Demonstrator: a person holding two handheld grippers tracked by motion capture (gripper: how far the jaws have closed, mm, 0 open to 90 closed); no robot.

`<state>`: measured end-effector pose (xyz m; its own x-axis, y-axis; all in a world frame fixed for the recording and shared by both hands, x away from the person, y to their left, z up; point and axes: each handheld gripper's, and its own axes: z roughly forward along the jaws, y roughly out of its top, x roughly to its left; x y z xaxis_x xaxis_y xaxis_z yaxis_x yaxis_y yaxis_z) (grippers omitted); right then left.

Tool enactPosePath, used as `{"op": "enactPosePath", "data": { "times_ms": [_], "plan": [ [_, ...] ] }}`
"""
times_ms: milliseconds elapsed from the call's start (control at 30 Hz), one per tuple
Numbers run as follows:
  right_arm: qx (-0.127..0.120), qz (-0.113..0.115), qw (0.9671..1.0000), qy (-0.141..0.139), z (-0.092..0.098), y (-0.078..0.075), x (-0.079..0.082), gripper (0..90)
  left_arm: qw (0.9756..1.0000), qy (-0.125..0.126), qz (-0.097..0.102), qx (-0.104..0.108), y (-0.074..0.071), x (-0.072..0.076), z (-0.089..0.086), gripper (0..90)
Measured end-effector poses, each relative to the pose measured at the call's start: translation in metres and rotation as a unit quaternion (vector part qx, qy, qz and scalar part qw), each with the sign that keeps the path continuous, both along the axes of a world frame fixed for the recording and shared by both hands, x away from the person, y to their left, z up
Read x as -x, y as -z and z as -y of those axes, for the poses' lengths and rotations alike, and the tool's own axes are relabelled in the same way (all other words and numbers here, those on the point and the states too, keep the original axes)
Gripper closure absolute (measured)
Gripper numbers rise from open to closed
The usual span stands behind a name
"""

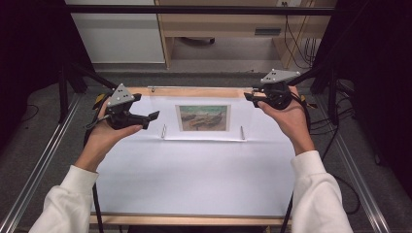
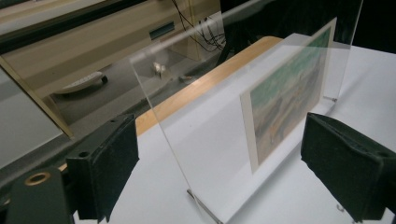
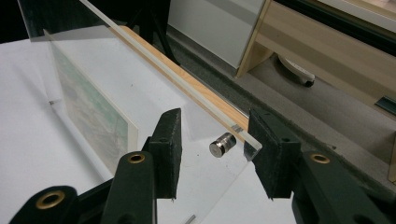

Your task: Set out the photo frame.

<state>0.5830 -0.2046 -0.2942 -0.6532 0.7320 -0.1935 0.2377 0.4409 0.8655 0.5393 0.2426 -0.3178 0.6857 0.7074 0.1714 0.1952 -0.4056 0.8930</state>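
The right claw [image 3: 212, 156] was clenched over the upper corner of the clear acrylic frame [image 3: 140, 88]: its two black jaws stood on either side of the pane's edge, just by the small round metal standoff [image 3: 222, 143] at that corner. That hold looked meant to steady the upright pane so it would not tip or slide. In the high view the right claw [image 1: 255, 98] sat at the frame's right end, the hand cupped beneath it.

The left claw [image 2: 219, 172] was released. Its jaws stood wide apart on either side of the frame's near end, with the pane's edge between them but clear of both pads, so it carried none of the frame's weight. In the high view the left claw [image 1: 154, 116] hung just beside the frame's left end.

The acrylic frame [image 1: 201, 114] stood upright toward the far side of the white tabletop [image 1: 194, 174], propped on thin metal feet [image 1: 163, 131]. Sandwiched in its middle was a small painted picture [image 1: 202, 118] in greens and browns, facing the person, which suits a display stand.

No brand, label or writing could be read on the frame, the picture or the claws.
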Motion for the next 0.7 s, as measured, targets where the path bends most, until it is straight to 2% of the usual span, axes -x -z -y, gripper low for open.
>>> {"op": "enactPosePath", "data": {
  "times_ms": [300, 700],
  "plan": [
    [-0.014, 0.002, 0.9999, 0.008, 0.001, 0.003, -0.008, 56.3, 0.9998, -0.001, -0.017, -0.007, 0.019, 0.015, -0.008, 11.0],
    [-0.033, 0.001, 0.9993, 0.015, 0.002, 0.006, -0.016, 54.9, 0.9996, 0.001, -0.025, -0.009, 0.028, 0.018, -0.011, 11.0]
  ]
}}
